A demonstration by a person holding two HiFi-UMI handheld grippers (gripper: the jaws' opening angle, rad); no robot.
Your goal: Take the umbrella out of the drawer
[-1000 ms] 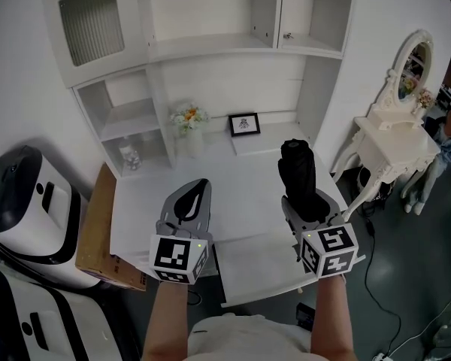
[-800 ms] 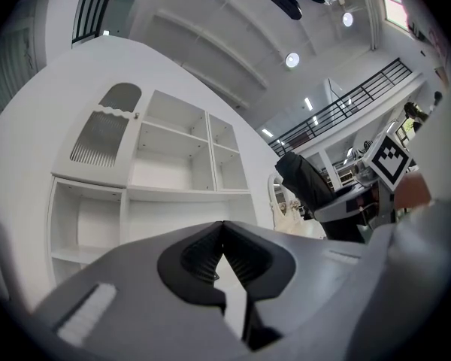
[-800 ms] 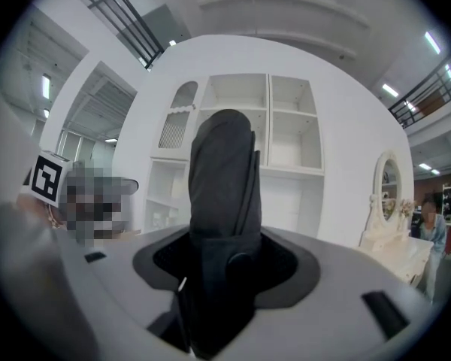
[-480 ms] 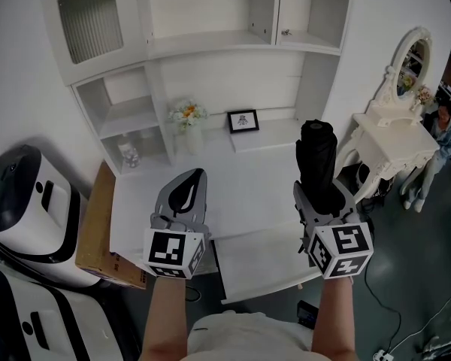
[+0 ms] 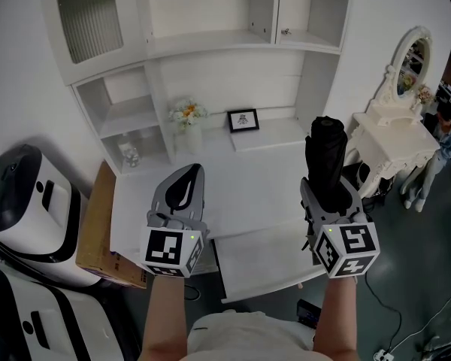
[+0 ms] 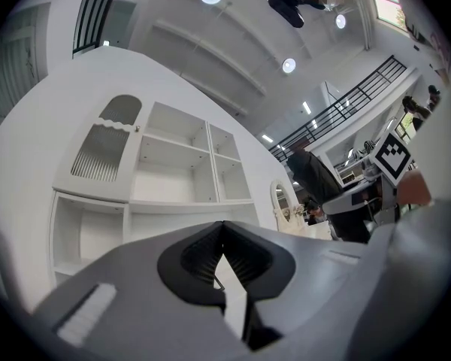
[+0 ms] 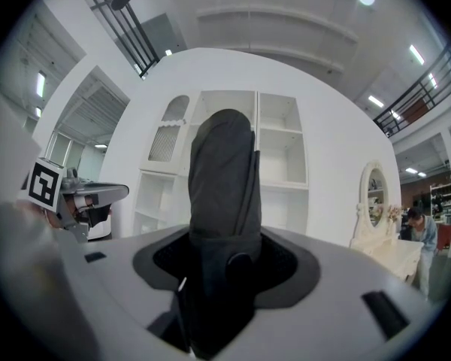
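Head view: the right gripper (image 5: 329, 195) pinches the folded umbrella (image 5: 325, 153), lifted clear of the open drawer (image 5: 259, 260). Left gripper view: the left gripper (image 6: 224, 256) has its jaws pressed together, empty. Right gripper view: the jaws clamp the umbrella near one end, so a steady carry should prevent slipping.

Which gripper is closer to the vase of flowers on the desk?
Left. The left gripper, shut and empty, is straight in front of the vase of flowers. The right gripper, gripping the umbrella, is farther off to the vase's right.
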